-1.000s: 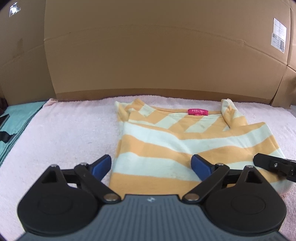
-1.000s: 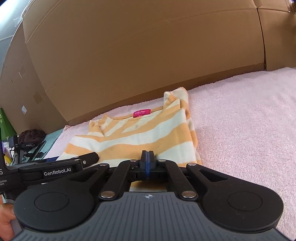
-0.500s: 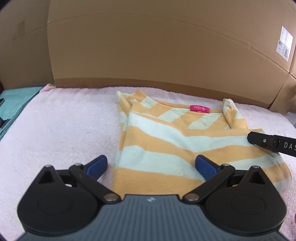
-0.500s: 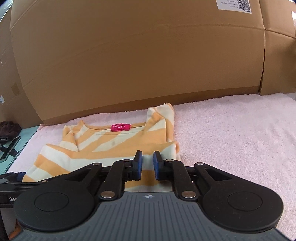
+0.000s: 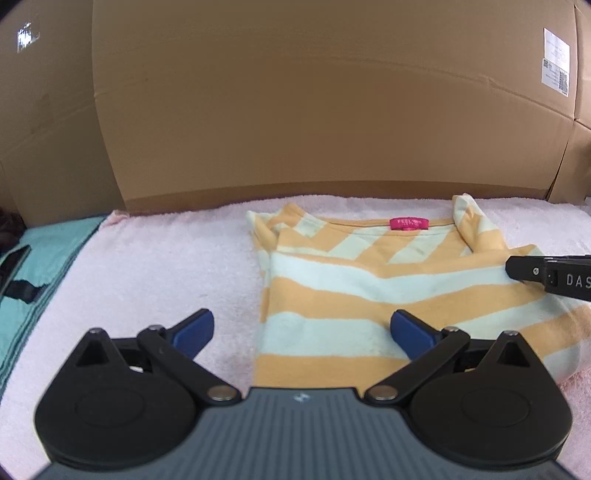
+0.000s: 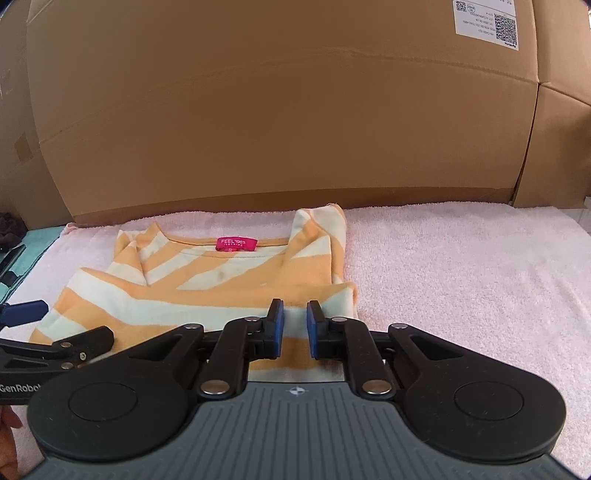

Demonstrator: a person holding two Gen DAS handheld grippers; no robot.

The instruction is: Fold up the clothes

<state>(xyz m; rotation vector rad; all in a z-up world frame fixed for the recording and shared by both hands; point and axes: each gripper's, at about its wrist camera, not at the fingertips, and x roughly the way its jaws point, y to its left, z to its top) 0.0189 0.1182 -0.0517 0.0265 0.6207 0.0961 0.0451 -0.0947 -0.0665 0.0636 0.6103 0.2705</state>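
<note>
Cardboard boxes, brown and corrugated, form the back wall; at least two show in either view. One pink terry towel covers the surface. One orange-and-cream striped knit shirt, folded, lies flat on it, its single magenta neck label towards the boxes. Two black hand-held grippers with blue pads hover over the shirt's near edge: left gripper spread wide, nothing between its jaws; right gripper parted narrowly, nothing pinched. Only the left view shows the teal cloth clearly; only the right view shows the QR shipping sticker in full.
</note>
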